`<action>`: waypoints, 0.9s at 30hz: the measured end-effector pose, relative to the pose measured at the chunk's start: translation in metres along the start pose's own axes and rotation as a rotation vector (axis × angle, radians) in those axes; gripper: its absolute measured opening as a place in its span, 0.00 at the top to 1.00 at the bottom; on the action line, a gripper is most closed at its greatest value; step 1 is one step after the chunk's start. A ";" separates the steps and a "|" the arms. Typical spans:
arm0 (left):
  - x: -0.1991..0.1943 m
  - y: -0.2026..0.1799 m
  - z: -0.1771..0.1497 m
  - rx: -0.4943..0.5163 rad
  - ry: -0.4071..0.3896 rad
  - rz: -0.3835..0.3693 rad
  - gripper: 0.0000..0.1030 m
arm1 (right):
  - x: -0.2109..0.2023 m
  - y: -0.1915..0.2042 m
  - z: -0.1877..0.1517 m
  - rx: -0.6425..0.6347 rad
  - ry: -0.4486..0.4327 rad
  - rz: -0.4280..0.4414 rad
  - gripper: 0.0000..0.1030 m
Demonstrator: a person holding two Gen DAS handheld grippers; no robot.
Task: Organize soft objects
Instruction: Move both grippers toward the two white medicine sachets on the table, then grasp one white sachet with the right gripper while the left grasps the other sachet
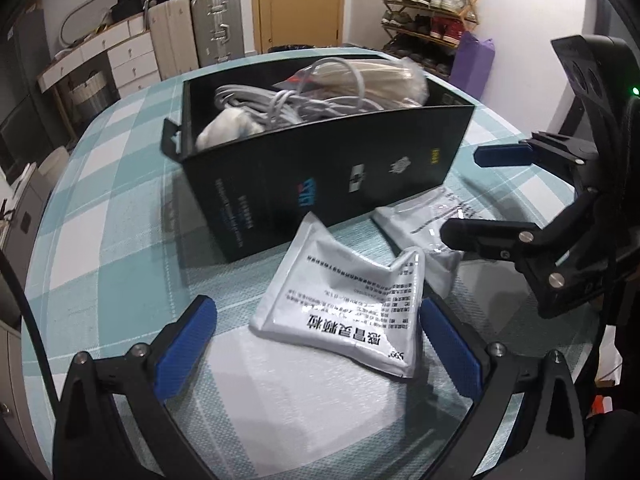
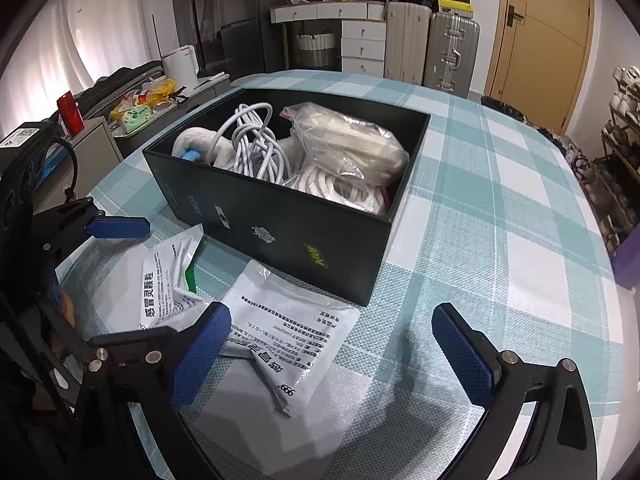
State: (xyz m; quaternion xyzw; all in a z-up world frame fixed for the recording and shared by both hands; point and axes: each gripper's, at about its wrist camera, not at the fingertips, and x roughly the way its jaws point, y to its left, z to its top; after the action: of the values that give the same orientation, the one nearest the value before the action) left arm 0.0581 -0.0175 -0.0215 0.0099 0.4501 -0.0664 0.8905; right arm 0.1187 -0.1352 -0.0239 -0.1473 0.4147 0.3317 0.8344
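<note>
A black box [image 1: 320, 176] [image 2: 280, 232] stands on the checked tablecloth [image 1: 120, 208] [image 2: 500, 200]. It holds white cables [image 1: 288, 104] [image 2: 256, 140], a clear bag of beige stuff [image 1: 360, 76] [image 2: 348, 144] and a white plush item [image 2: 192, 140]. In front of the box lie two silver sachets. My left gripper [image 1: 320, 346] [image 2: 120, 280] is open around the crumpled sachet [image 1: 344, 304] [image 2: 160, 276]. My right gripper [image 2: 334, 356] [image 1: 476, 196] is open over the flatter sachet [image 2: 288, 328] [image 1: 424, 220], which lies near its left finger.
Past the table's far edge are suitcases [image 2: 432, 44], white drawers [image 2: 362, 46], a wooden door [image 2: 540, 32] and a shoe rack [image 1: 432, 4]. A purple bag [image 1: 472, 60] stands by the rack. A white kettle [image 2: 180, 64] and clutter sit on a side unit.
</note>
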 end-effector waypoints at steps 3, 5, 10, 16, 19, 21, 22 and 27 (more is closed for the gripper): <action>0.002 0.004 0.000 -0.018 0.008 0.004 0.01 | 0.003 0.003 0.000 0.011 0.013 0.012 0.01; 0.002 0.006 0.000 -0.025 0.009 0.012 0.01 | 0.004 0.006 0.000 0.001 0.016 0.021 0.01; 0.003 0.010 -0.001 -0.036 0.011 0.026 0.01 | 0.003 0.016 0.000 -0.030 0.018 0.029 0.01; 0.003 0.012 -0.002 -0.019 0.017 0.034 0.01 | 0.008 0.017 0.001 -0.009 0.035 0.032 0.01; 0.004 0.010 -0.002 -0.005 0.022 0.039 0.01 | 0.014 0.017 0.002 0.010 0.054 0.022 0.01; 0.004 0.009 -0.001 -0.004 0.022 0.038 0.00 | 0.018 0.019 0.002 0.009 0.067 0.002 0.01; 0.004 0.009 -0.001 -0.004 0.022 0.038 0.00 | 0.020 0.021 0.003 0.008 0.072 -0.002 0.01; 0.004 0.008 -0.001 -0.004 0.022 0.038 0.00 | 0.024 0.024 0.003 -0.002 0.093 -0.014 0.01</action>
State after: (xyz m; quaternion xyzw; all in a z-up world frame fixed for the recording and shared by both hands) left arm 0.0607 -0.0096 -0.0263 0.0174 0.4596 -0.0482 0.8866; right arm 0.1143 -0.1054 -0.0409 -0.1663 0.4518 0.3193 0.8162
